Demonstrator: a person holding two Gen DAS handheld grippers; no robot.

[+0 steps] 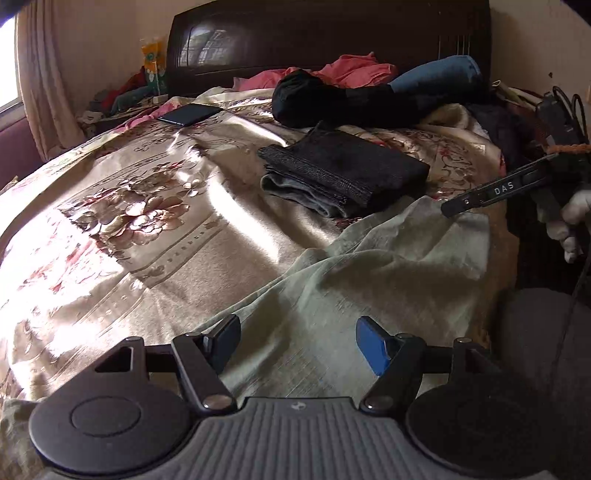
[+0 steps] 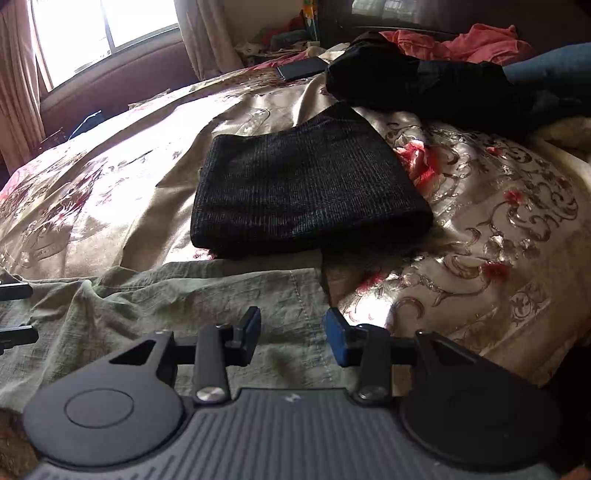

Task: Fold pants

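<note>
Pale olive-green pants [image 1: 351, 266] lie wrinkled and spread on the floral bedspread; they also show in the right wrist view [image 2: 166, 302]. My left gripper [image 1: 297, 345] is open, low over the pants, nothing between its fingers. My right gripper [image 2: 291, 336] is open over the pants near their stitched edge. The right gripper also shows at the far right of the left wrist view [image 1: 454, 208], its tips at the pants' far corner. The left gripper's fingertips [image 2: 14, 314] show at the left edge of the right wrist view.
A folded stack of dark clothes [image 1: 343, 170] [image 2: 306, 195] lies just beyond the pants. Behind it are a black garment [image 1: 340, 103], pink cloth [image 1: 351, 70], rolled jeans [image 1: 439, 75] and a phone [image 1: 190, 114]. A dark headboard [image 1: 325, 33] and a curtained window [image 2: 103, 33] stand beyond.
</note>
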